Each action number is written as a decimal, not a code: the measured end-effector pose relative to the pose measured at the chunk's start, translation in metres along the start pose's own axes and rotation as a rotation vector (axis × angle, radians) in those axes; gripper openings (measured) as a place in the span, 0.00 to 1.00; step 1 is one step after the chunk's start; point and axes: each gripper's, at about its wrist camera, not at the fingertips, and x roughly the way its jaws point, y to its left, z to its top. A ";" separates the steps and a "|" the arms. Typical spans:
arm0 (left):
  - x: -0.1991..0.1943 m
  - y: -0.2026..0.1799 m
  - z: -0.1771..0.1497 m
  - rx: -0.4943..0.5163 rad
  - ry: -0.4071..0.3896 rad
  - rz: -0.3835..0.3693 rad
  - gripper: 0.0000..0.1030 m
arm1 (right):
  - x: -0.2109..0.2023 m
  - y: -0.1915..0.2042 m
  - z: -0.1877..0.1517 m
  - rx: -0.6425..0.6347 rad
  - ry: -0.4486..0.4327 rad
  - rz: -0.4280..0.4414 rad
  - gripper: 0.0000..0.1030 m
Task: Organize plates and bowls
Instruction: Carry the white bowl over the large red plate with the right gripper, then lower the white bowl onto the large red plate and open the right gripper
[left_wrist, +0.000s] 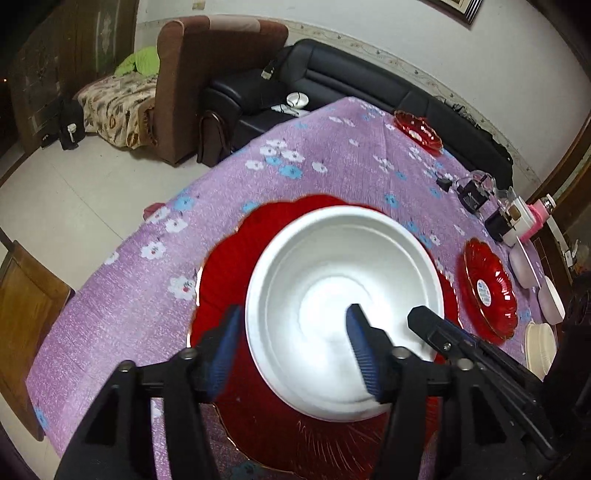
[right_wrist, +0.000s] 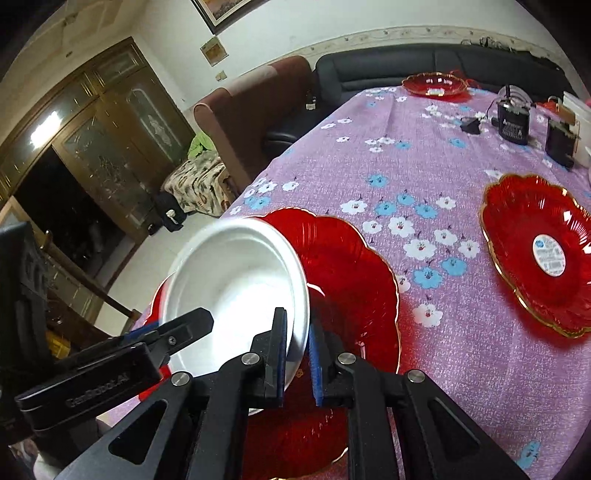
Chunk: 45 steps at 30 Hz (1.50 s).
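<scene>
The white bowl (right_wrist: 236, 295) was pinched by the right claw (right_wrist: 297, 363) over the red plate (right_wrist: 351, 273); the left claw (left_wrist: 291, 354) was spread, so the bowl could have slipped.

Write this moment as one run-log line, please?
left hand-held gripper: open, astride white bowl rim | right hand-held gripper: shut on bowl rim | bowl: over red plate
</scene>
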 end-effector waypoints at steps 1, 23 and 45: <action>-0.002 0.000 0.000 0.000 -0.009 0.001 0.63 | 0.000 0.001 0.000 -0.004 -0.004 -0.006 0.14; -0.058 -0.010 -0.014 -0.019 -0.111 -0.048 0.74 | 0.002 0.020 -0.005 -0.072 0.028 -0.046 0.30; -0.078 -0.078 -0.035 0.173 -0.190 -0.028 0.76 | -0.115 -0.066 -0.007 0.076 -0.213 -0.147 0.63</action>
